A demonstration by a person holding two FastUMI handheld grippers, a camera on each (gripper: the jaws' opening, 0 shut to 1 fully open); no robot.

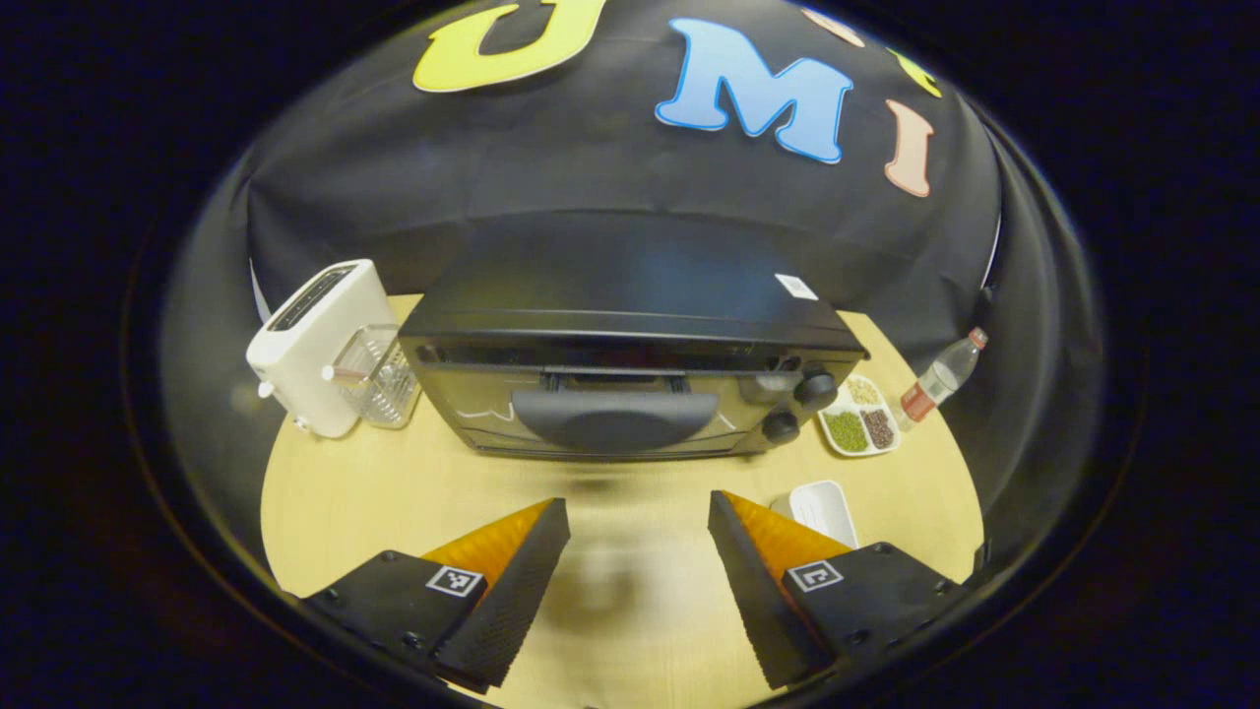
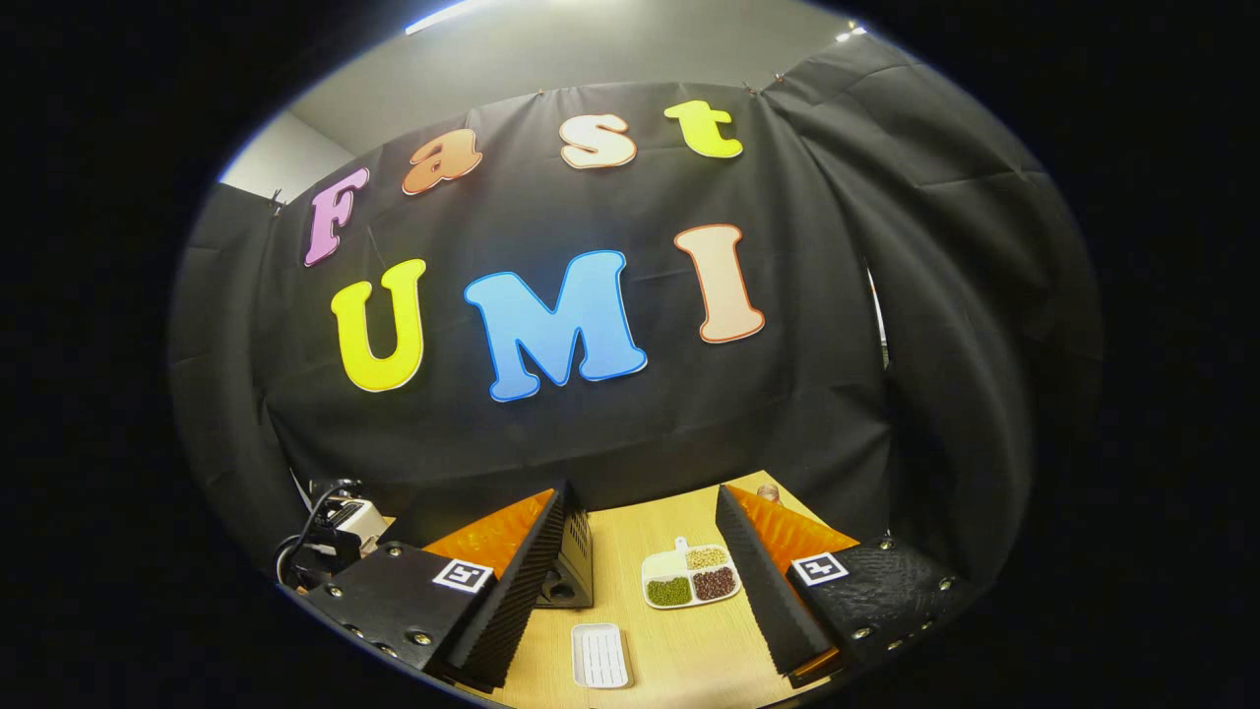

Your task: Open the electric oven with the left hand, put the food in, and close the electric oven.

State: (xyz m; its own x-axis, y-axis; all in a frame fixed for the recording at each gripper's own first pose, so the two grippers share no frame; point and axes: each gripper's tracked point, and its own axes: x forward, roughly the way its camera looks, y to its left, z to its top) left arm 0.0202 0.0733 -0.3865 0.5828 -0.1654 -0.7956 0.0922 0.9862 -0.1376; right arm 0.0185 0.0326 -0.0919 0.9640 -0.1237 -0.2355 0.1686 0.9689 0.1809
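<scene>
Oven shut, both grippers spread and empty.

Left gripper view: the left gripper gapes, unloaded, low in frame, facing the electric oven at centre; its stiff, hinged door looks best taken by the broad handle. The glass hides the inside. Right gripper view: the right gripper is released too; the sectioned food plate lies between its fingers, light but spillable, the oven corner half-hidden at lower left.
</scene>
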